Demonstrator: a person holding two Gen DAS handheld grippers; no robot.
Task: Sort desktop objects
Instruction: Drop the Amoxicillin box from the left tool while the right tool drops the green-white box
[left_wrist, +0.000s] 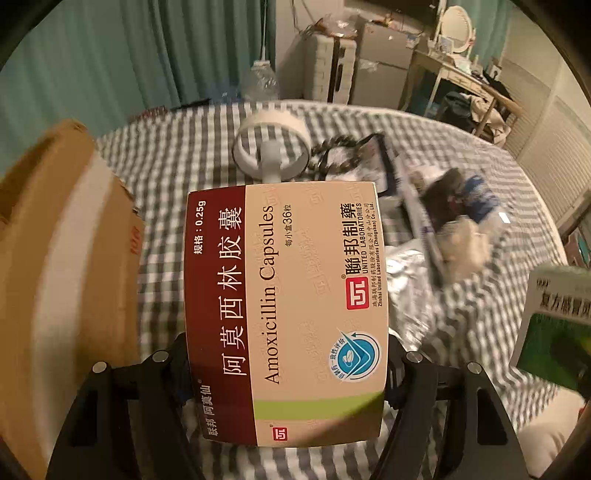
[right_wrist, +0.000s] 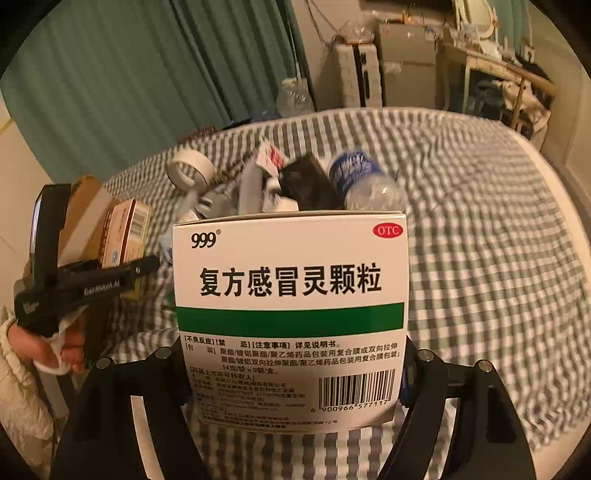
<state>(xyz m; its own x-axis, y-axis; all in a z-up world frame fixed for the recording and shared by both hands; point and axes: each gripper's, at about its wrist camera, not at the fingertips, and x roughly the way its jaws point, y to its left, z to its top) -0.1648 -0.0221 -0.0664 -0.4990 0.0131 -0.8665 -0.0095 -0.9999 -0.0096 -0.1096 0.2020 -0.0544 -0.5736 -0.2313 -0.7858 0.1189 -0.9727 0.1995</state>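
Note:
A red and beige Amoxicillin Capsules box (left_wrist: 284, 314) is clamped between the pads of my left gripper (left_wrist: 288, 354), above the checked tablecloth (left_wrist: 177, 155). A brown cardboard box (left_wrist: 66, 258) stands just to its left. My right gripper (right_wrist: 293, 365) is shut on a white and green 999 medicine box (right_wrist: 291, 295), held upright over the cloth. That box also shows at the right edge of the left wrist view as a green box (left_wrist: 557, 325). In the right wrist view, the left gripper (right_wrist: 85, 284) with its Amoxicillin box (right_wrist: 125, 232) hangs at the left, near the cardboard box (right_wrist: 85, 206).
A pile lies mid-table: a white tape roll (left_wrist: 271, 144), a beaded bracelet (left_wrist: 336, 155), a silver foil sachet (left_wrist: 406, 280), a plastic bottle with a blue label (right_wrist: 365, 181) and dark packets. A hand (right_wrist: 55, 347) grips the left tool. Green curtains and furniture stand behind.

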